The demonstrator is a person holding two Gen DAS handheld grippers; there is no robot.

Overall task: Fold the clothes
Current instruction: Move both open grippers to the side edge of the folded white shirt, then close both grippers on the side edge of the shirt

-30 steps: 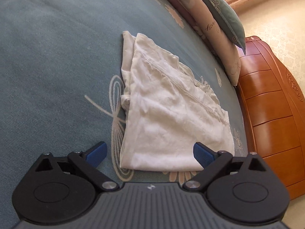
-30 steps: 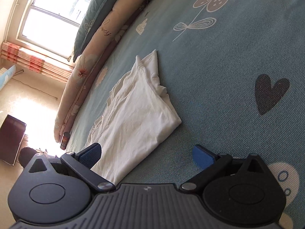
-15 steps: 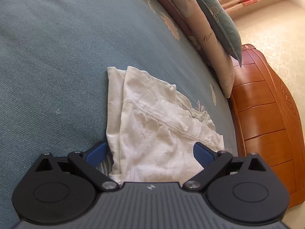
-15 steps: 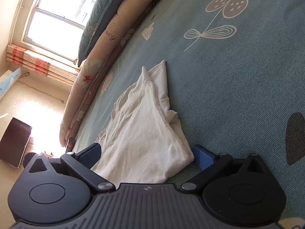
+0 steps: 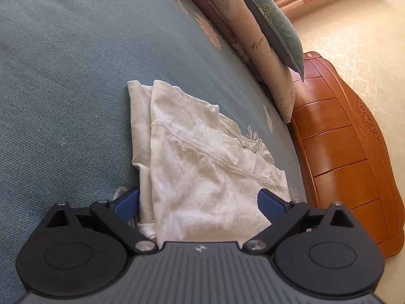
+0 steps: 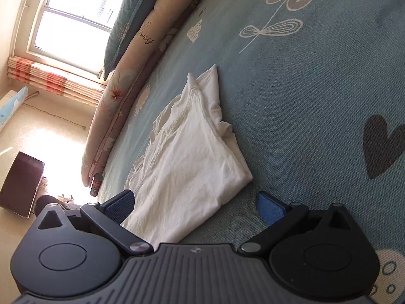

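A white garment (image 5: 200, 167) lies folded into a long rumpled strip on the blue-green bedspread (image 5: 63, 76). My left gripper (image 5: 198, 204) is open, low over the strip's near end, with the cloth lying between its blue pads (image 5: 126, 202). In the right wrist view the same white garment (image 6: 192, 157) runs away toward the pillows. My right gripper (image 6: 195, 206) is open near the other near corner; the cloth edge passes between its blue pads (image 6: 270, 207), untouched as far as I can see.
Pillows (image 5: 255, 25) line the far edge of the bed, also the pillows (image 6: 131, 50) under a bright window (image 6: 76, 17). A wooden footboard or cabinet (image 5: 349, 147) stands at the right. A small can (image 6: 95, 183) and a dark box (image 6: 20, 185) sit beside the bed.
The left gripper advanced over the garment's near end, then held. The right gripper moved in toward the corner, then drew back slightly. Both stayed open.
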